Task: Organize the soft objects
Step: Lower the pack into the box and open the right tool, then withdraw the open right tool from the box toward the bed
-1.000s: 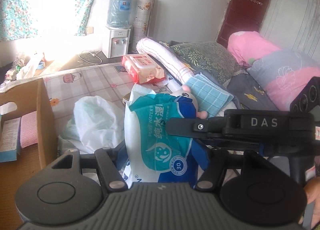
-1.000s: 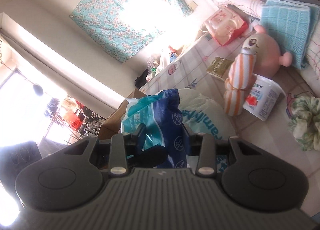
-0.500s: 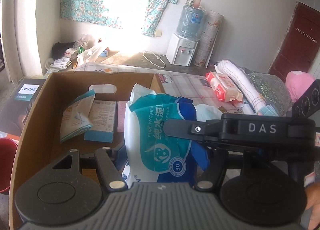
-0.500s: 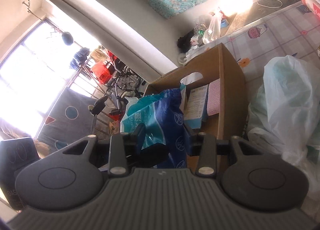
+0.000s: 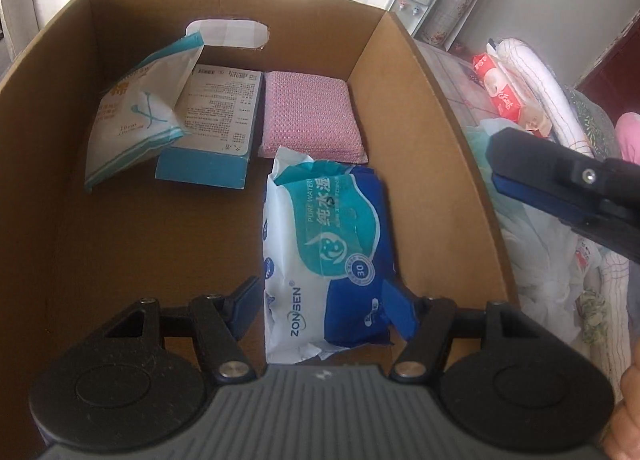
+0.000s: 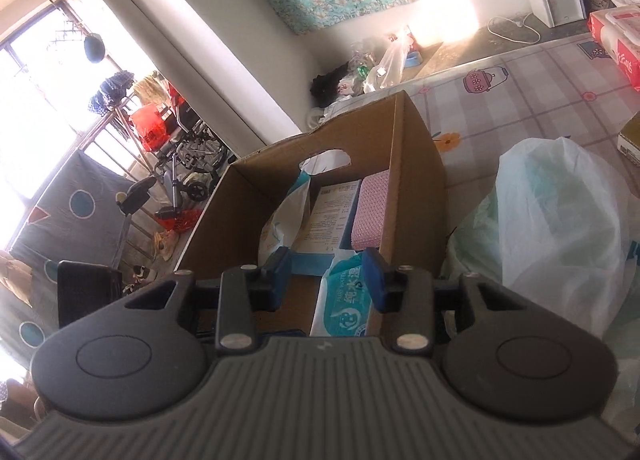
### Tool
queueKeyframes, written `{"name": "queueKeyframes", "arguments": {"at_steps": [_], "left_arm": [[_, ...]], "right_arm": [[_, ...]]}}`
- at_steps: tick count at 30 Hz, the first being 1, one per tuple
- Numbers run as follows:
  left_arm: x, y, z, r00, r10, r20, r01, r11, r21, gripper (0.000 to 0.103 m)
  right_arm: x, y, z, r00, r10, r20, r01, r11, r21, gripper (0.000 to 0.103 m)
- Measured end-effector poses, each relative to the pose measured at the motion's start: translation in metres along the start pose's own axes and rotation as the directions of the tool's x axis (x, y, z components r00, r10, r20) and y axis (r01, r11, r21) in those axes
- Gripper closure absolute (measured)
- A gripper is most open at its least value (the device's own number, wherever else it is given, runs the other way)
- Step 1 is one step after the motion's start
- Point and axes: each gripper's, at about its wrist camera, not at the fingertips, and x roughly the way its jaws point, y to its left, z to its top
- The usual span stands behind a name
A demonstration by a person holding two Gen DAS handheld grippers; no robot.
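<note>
I hold the pack of wet wipes (image 5: 324,256) low inside the cardboard box (image 5: 420,147), my left gripper (image 5: 326,310) clenched on its lower end — the right pad is pressed into the blue wrapper, though the left pad's contact is hard to make out from this angle. Beyond it on the box floor lie a pink sponge cloth (image 5: 310,115), a flat paper carton (image 5: 216,127) and a white pouch (image 5: 136,115). My right gripper (image 6: 326,280) hangs released at the box's near wall, its jaws apart with nothing between them. The pack looks light, soft and slippery in its plastic film; it sags and crumples where pinched. I judge the safest hold is across its thick middle — not the thin sealed ends.
</note>
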Motion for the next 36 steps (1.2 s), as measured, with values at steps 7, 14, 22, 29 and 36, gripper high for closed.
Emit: {"name": "queueKeyframes", "arguments": {"at_steps": [7, 14, 22, 29, 36], "left_arm": [[0.012, 0.001, 0.006, 0.998, -0.003, -0.061, 0.001, 1.0, -0.026, 0.039], [0.021, -0.006, 0.014, 0.998, 0.001, -0.059, -0.004, 0.999, -0.05, 0.038], [0.016, -0.015, 0.018, 0.999, 0.039, -0.015, -0.04, 0.997, -0.059, 0.036], [-0.027, -0.006, 0.006, 0.99, 0.109, 0.088, -0.098, 0.987, -0.124, 0.034], [-0.089, -0.035, -0.015, 0.956, 0.158, 0.249, -0.141, 0.987, -0.083, 0.031]], "right_arm": [[-0.026, -0.028, -0.009, 0.999, 0.027, 0.038, -0.029, 0.998, 0.057, 0.064], [-0.04, -0.063, -0.022, 0.998, 0.034, 0.045, -0.04, 0.989, 0.146, 0.064], [-0.063, -0.084, -0.033, 0.998, 0.023, 0.064, -0.033, 0.985, 0.169, 0.064], [-0.106, -0.096, -0.049, 0.995, 0.017, 0.099, -0.034, 0.984, 0.177, 0.06], [-0.156, -0.118, -0.068, 0.988, -0.014, 0.151, -0.017, 0.979, 0.204, 0.053]]}}
